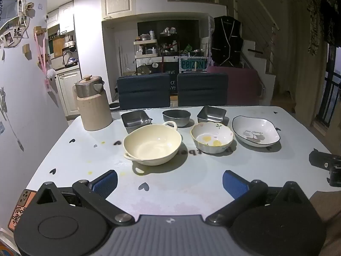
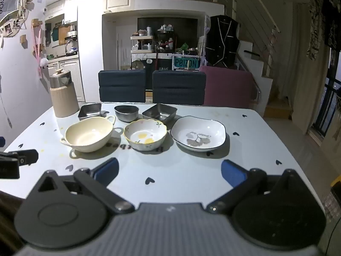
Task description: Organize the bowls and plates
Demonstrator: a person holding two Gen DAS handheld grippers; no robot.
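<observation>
Left wrist view: the left gripper (image 1: 169,181) stands with its blue-padded jaws spread wide and nothing between them, poised over the near part of the pale blue table with black heart marks (image 1: 64,155); no pad touches any dish. Ahead lie two rows of dishes. Front row, from left: a cream ceramic bowl with two loop handles (image 1: 152,144); a white scalloped bowl with yellow and green flower print (image 1: 211,137) just beside it; a white squarish plate with a dark rim and leaf motif (image 1: 255,131) near the right edge. Back row, from left: a square stainless steel dish (image 1: 134,117), touching or almost touching the cream bowl's far handle; a round dark metal bowl (image 1: 176,115); a second square stainless steel dish (image 1: 211,114). A beige ribbed jug with a steel top and wooden knob (image 1: 93,103) stands upright at the far left corner; two dark blue chair backs (image 1: 143,91) sit behind the table.

Right wrist view: the right gripper (image 2: 169,173) is likewise fully spread and empty, over the near table surface and well apart from the dishes; the leaf-motif plate lies ahead, slightly to its right; part of the other gripper shows at the left edge.
</observation>
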